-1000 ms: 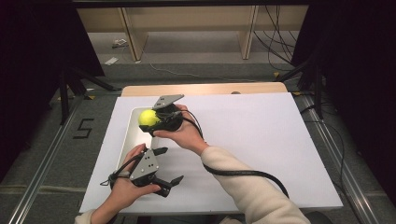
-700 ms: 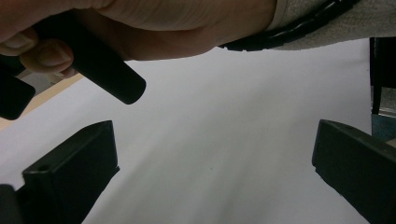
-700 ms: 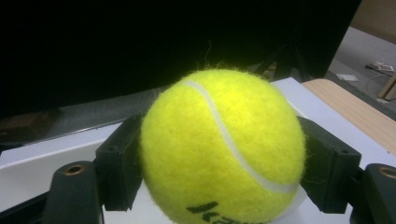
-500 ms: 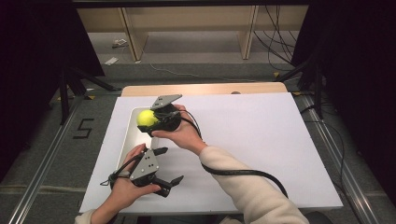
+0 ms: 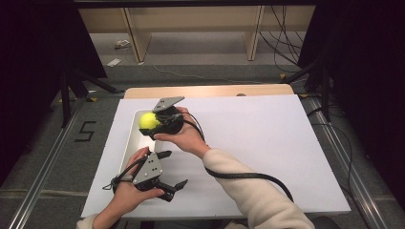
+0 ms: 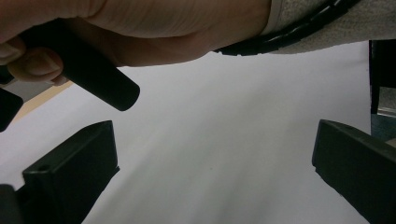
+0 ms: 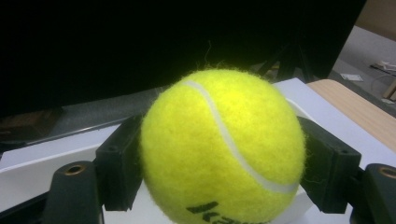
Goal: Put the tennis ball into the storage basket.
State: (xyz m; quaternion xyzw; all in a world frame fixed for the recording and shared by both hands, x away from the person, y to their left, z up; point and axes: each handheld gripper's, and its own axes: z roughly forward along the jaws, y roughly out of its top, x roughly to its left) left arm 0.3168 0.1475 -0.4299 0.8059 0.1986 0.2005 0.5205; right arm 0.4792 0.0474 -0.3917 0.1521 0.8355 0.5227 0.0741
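A fuzzy yellow tennis ball (image 7: 219,149) with a white curved seam sits squarely between the two black jaws of the right claw (image 7: 219,172), one jaw pressed against each flank of the ball, so the claw is clamped on it. In the high view, the same ball (image 5: 149,120) is held at the left-facing tip of the right claw (image 5: 154,125), raised above a shallow white rectangular tray (image 5: 128,143) that lies near the left edge of the white-covered bench (image 5: 267,143). The person's right hand (image 5: 184,136) grips the claw from beneath, a black ribbed cable (image 5: 248,176) trailing back along the cream sleeve.

Nearer the person, the left claw (image 5: 173,170) rests low over the bench just beside the tray's near end, held in the left hand (image 5: 126,191). The left gripper view shows its jaws standing wide apart with bare white surface between them, and the right hand (image 6: 140,32) hangs overhead, well clear of those jaws.
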